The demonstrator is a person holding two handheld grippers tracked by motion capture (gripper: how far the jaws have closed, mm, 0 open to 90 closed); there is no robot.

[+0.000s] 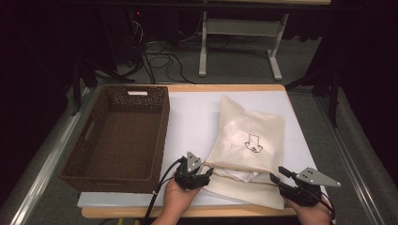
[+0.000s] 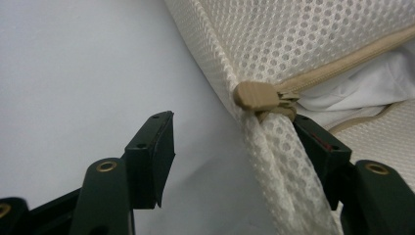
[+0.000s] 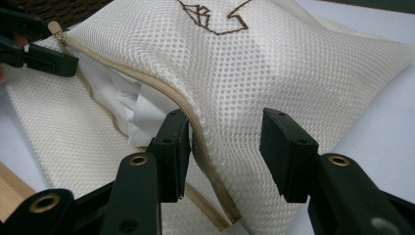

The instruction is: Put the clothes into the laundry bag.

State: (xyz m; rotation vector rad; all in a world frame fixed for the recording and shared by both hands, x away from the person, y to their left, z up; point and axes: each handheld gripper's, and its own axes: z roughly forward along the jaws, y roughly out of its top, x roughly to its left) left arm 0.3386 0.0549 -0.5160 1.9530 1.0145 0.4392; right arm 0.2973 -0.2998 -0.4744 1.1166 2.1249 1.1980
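Mesh bag: a cream mesh bag (image 1: pixel 246 140) lies on the white sheet of the counter (image 1: pixel 187 117), in the right half of the high view, its open end toward the lower edge of the frame. A dark arrow-like drawing is in its middle.
Zipper: the tan zipper pull (image 2: pixel 254 94) sits at the corner of the bag, in the middle of the left gripper view. The zipper is open, and white cloth (image 2: pixel 352 90) shows inside, at the right of that frame.
Left gripper: the left gripper (image 1: pixel 201 174) is at the lower middle of the high view, at the left corner of the bag's open end. In its own view one jaw stands free over the white sheet at lower left, and the other lies against the mesh edge just below the zipper pull. The jaws are apart and nothing is pressed between them.
Right gripper: the right gripper (image 3: pixel 224 147) is at the lower right of the high view, at the bag's other near corner. The jaws are released; a raised fold of mesh with the zipper line stands between them, close to the left jaw, while the right jaw is clear of it.
Basket: a dark brown woven basket (image 1: pixel 75 164) stands at the left of the high view, beside the bag and apart from it.
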